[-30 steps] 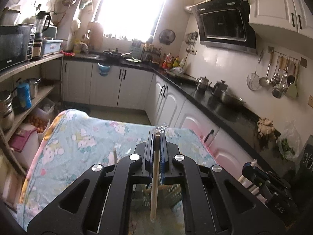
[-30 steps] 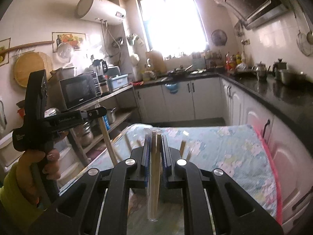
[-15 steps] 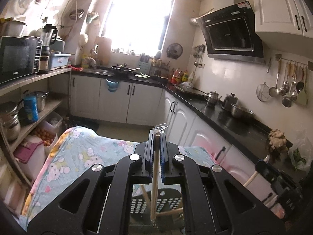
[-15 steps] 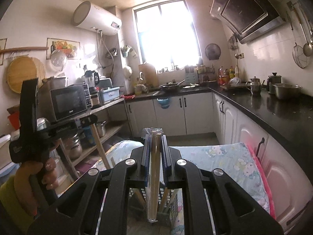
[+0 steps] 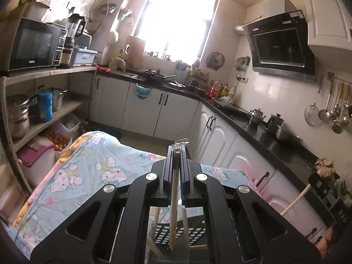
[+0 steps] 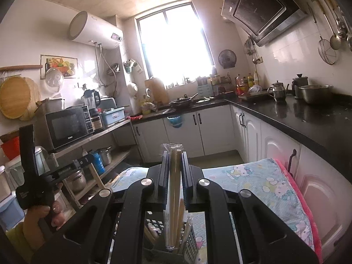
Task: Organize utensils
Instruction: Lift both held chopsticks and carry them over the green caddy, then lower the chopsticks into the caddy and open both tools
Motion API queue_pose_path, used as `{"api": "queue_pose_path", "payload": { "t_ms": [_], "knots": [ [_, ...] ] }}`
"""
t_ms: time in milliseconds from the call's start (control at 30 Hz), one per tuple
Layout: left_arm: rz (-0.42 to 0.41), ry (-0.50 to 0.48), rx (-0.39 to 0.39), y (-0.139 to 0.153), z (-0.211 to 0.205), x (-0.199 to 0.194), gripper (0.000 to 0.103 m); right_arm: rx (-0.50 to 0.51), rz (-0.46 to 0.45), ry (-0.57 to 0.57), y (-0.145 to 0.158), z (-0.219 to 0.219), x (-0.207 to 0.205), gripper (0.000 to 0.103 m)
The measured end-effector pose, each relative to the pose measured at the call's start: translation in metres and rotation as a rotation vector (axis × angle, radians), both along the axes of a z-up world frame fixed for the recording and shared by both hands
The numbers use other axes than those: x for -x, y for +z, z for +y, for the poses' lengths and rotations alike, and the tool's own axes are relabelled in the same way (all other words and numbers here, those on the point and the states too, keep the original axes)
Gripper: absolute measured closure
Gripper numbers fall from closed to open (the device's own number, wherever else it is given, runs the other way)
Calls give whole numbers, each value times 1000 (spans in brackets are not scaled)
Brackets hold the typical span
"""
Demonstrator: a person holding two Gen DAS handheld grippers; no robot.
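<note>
2 grippers' fingers (image 5: 176, 151) (image 6: 173, 154) pinch wrapped chopsticks (image 5: 173, 209) (image 6: 173, 198) above basket (image 6: 189, 242).

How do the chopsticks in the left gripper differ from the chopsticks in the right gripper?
The left gripper is shut on a single wrapped chopstick; the right gripper is shut on a wider wrapped chopstick bundle. The single chopstick looks reddish-brown, the bundle paler tan. Both hang tip-down over the black basket, in clear wrap.
</note>
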State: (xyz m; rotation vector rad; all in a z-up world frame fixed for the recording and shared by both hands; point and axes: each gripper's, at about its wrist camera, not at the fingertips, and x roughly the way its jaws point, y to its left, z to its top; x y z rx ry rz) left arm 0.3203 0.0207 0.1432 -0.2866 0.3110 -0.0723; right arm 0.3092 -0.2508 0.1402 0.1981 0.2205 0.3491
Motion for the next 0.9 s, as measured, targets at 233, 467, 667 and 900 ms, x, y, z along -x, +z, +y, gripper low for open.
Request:
{"api": "queue_pose_path", "payload": {
  "t_ms": [233,467,667,900],
  "knots": [
    [15,-37,7,-22,-4,-1,102,19,13,3,-19,11,-7,92],
    [59,-44,34,-42,1,-5,102,-43,47,23,-38,8,-10,92],
    [73,-51,33,-51,1,-6,102,-67,41,21,-51,6,-5,92],
    [81,-56,39,-58,-3,-4,102,-68,45,30,-62,6,0,92]
  ]
}}
